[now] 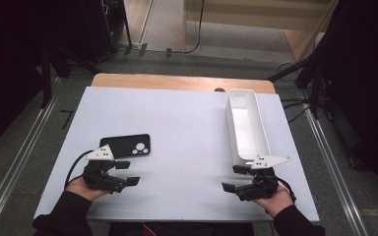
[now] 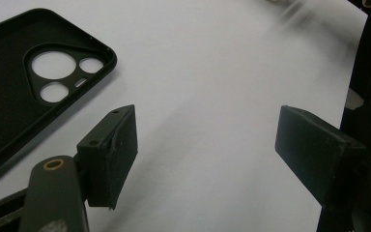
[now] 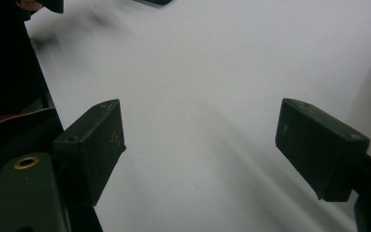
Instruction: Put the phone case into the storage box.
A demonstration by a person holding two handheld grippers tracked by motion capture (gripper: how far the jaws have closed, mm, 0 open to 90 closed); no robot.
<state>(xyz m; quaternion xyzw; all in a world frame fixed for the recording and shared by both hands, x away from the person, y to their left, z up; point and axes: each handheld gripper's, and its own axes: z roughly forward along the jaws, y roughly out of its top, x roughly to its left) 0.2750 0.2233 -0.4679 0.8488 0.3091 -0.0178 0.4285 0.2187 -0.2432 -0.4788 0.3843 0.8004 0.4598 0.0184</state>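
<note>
While my hands are resting near the table's front edge, I am holding my left gripper spread beside the phone case, my right gripper spread beside the white bin.

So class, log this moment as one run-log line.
left gripper: open, near black phone case | right gripper: open, by white bin | nothing held

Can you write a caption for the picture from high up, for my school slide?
Two hand-held grippers, left gripper and right gripper, rest open on a white table between a black phone case and a white bin.
</note>
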